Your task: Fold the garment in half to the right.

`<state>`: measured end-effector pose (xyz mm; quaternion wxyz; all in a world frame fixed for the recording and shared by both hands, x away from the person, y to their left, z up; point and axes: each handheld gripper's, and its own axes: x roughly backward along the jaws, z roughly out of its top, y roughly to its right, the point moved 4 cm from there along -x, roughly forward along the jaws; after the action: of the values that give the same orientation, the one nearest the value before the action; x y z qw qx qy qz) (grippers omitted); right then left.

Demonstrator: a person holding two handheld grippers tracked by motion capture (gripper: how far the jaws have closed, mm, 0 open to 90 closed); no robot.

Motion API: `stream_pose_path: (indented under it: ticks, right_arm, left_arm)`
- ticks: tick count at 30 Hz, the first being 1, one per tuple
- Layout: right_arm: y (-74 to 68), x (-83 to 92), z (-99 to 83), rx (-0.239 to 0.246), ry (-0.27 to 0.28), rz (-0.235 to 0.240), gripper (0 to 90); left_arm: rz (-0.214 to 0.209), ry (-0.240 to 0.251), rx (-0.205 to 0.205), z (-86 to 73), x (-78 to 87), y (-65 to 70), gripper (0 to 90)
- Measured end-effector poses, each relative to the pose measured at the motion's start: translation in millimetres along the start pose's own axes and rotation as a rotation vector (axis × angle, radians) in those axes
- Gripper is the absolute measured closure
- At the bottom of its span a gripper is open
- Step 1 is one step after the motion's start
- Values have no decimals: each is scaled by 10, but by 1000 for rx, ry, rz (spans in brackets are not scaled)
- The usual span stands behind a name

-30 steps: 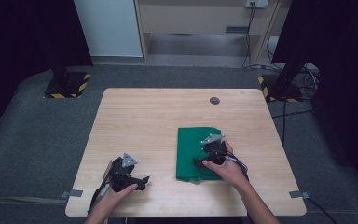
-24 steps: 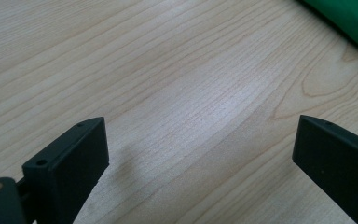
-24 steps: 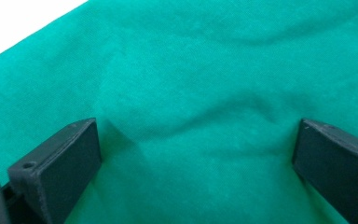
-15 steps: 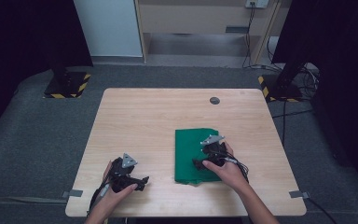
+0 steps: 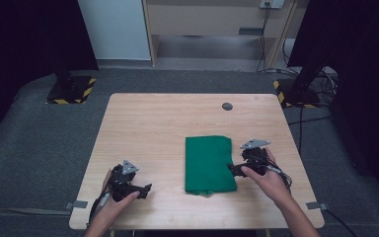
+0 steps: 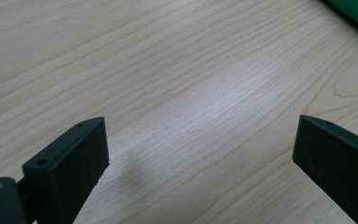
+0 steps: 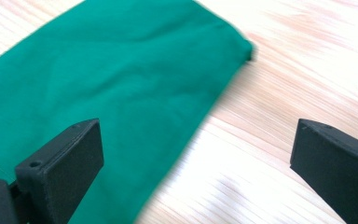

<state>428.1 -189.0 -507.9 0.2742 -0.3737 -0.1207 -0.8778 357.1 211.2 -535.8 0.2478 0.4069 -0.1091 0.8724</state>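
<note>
A folded green cloth lies flat on the wooden table, right of centre. My right gripper rests at the cloth's right edge, jaws open. In the right gripper view the green cloth spreads under the left jaw, with its edge and bare wood between the jaws of the right gripper. My left gripper sits near the table's front left, open, nothing between its jaws. The left gripper view has the left gripper over bare wood, and a corner of the green cloth at the top right.
A small dark round disc lies near the table's far edge. Beyond the table stand a black stand base with yellow stripes, a cabinet and cables on grey carpet.
My right gripper has drawn to the right, off the cloth to its right edge. The cloth's right side now lies flatter. The left gripper has barely moved.
</note>
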Motion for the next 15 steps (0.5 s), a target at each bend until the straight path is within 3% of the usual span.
stream_pose_path:
  ticks: [2, 3, 8, 15]
  right_arm:
    - [48, 38, -18, -10, 4, -7, 26]
    - [140, 105, -50, -23, 11, -17, 26]
    - [282, 212, -109, -41, 20, -33, 25]
    - [372, 328, -248, -70, 34, -39, 25]
  left_arm:
    - [1, 4, 7, 6, 11, -13, 31]
    - [3, 13, 27, 19, 23, -27, 31]
    - [6, -1, 26, 21, -6, -7, 31]
    - [3, 4, 26, 57, -47, -14, 30]
